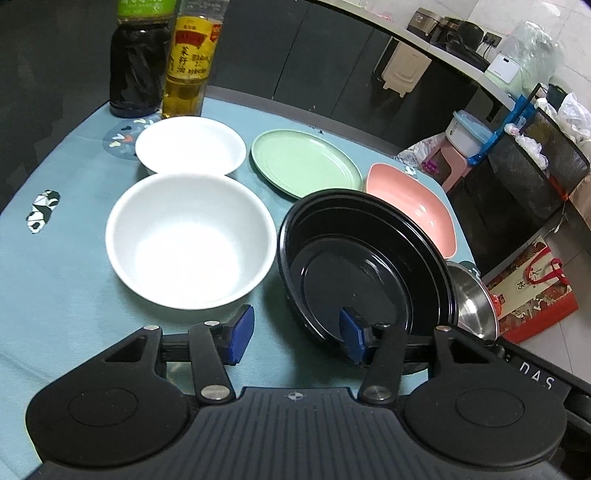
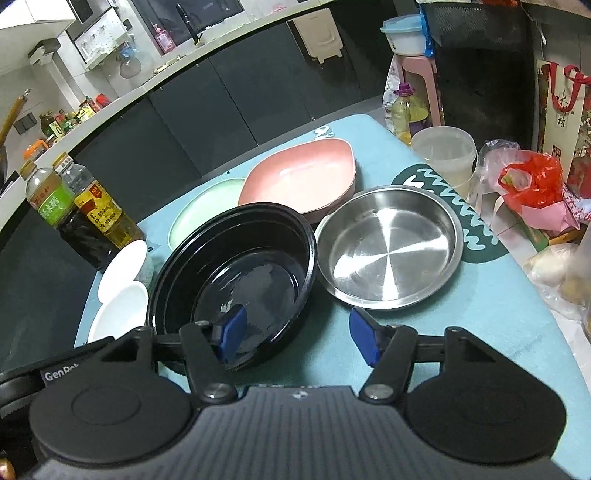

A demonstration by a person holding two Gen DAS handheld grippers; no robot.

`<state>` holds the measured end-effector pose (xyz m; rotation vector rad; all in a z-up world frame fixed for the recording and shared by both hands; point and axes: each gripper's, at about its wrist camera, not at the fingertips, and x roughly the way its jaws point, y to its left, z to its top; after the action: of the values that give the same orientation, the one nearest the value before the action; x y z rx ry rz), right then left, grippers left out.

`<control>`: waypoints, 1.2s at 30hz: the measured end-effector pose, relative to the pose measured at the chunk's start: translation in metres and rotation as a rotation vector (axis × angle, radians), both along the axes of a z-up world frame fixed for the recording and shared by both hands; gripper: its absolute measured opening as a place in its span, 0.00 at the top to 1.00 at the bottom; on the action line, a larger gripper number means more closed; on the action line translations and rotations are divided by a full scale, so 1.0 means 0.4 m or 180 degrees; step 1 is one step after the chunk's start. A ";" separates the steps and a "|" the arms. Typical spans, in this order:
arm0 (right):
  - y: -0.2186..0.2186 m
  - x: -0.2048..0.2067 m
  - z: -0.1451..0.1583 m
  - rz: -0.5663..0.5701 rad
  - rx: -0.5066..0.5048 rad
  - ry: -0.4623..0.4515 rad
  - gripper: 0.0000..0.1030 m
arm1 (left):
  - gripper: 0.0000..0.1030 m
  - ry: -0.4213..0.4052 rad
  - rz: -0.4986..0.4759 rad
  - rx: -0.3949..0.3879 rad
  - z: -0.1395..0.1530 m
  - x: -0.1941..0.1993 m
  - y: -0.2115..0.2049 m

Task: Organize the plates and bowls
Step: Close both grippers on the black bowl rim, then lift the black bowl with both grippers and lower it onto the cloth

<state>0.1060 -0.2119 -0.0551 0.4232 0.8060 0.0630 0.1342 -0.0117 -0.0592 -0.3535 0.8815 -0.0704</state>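
We are in a home kitchen. A long pale worktop [image 2: 192, 62] runs over dark cabinet doors [image 2: 229, 99], crowded with condiment bottles [image 2: 62, 122] and a pink soap dispenser [image 2: 161, 37]. Nearer us, a table [image 1: 66, 266] under a blue cloth carries oil and sauce bottles [image 1: 162, 59], while a rice cooker [image 1: 424, 22] sits on the far worktop.

Tabletop [image 1: 66, 266] under a light-blue printed cloth. Resting on it: large white bowl [image 1: 190, 240], shallow white dish [image 1: 190, 146], pale green round plate [image 1: 304, 162], pink squarish dish [image 2: 299, 181], black round plastic bowl [image 2: 236, 273], stainless steel pan [image 2: 389, 247], two sauce bottles [image 1: 162, 59], translucent plastic tub [image 2: 445, 155].
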 end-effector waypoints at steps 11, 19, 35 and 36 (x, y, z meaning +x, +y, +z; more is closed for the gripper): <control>0.001 0.024 -0.018 0.0049 0.0023 0.0046 0.60 | 0.82 0.0011 -0.0139 0.0013 -0.022 0.025 -0.023; -0.006 -0.006 -0.009 0.0133 0.0070 0.0030 0.85 | 0.84 -0.0141 -0.0209 0.0112 0.004 -0.015 -0.029; 0.037 -0.142 0.054 0.0192 -0.0032 -0.0085 0.84 | 0.83 -0.0278 -0.0317 0.0106 0.059 -0.171 0.009; 0.041 -0.149 0.054 0.0198 -0.0036 -0.0082 0.84 | 0.83 -0.0278 -0.0323 0.0106 0.061 -0.184 0.014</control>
<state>0.0462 -0.1955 -0.0333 0.3860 0.7939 0.1215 0.0604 -0.0061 -0.0350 -0.2724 0.8130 -0.1634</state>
